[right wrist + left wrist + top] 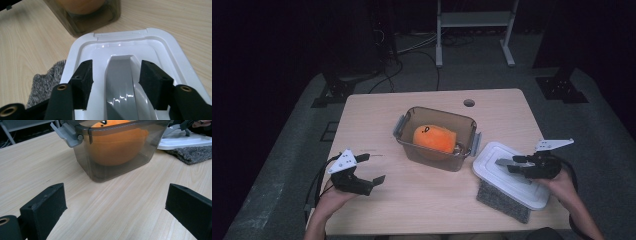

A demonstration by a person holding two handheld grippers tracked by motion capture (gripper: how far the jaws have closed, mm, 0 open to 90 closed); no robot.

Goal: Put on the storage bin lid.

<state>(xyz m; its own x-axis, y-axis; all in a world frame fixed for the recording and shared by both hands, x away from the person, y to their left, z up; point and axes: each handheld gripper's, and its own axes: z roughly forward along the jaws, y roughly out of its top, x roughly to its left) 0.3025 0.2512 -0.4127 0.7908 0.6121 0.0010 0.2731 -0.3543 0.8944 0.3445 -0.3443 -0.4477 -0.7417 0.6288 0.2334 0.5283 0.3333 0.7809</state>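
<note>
My right claw (115,75) is straddling, jaws parted, the grey handle (120,82) of the white plastic lid (512,175) (lying on a grey cloth (502,201)); my left claw (367,169) is hovering wide above the desk (422,195).

No word, brand, label or number can be read in any of the views. The only mark is a small black figure on the top of the orange plush toy (435,138), which lies inside the brown transparent container (464,123). In the high view this figure looks like a small loop with a short stroke, but it is too small to read as a letter or a digit. In the left gripper view the same dark mark (103,122) is cut by the upper edge of the picture and is also not readable.
</note>
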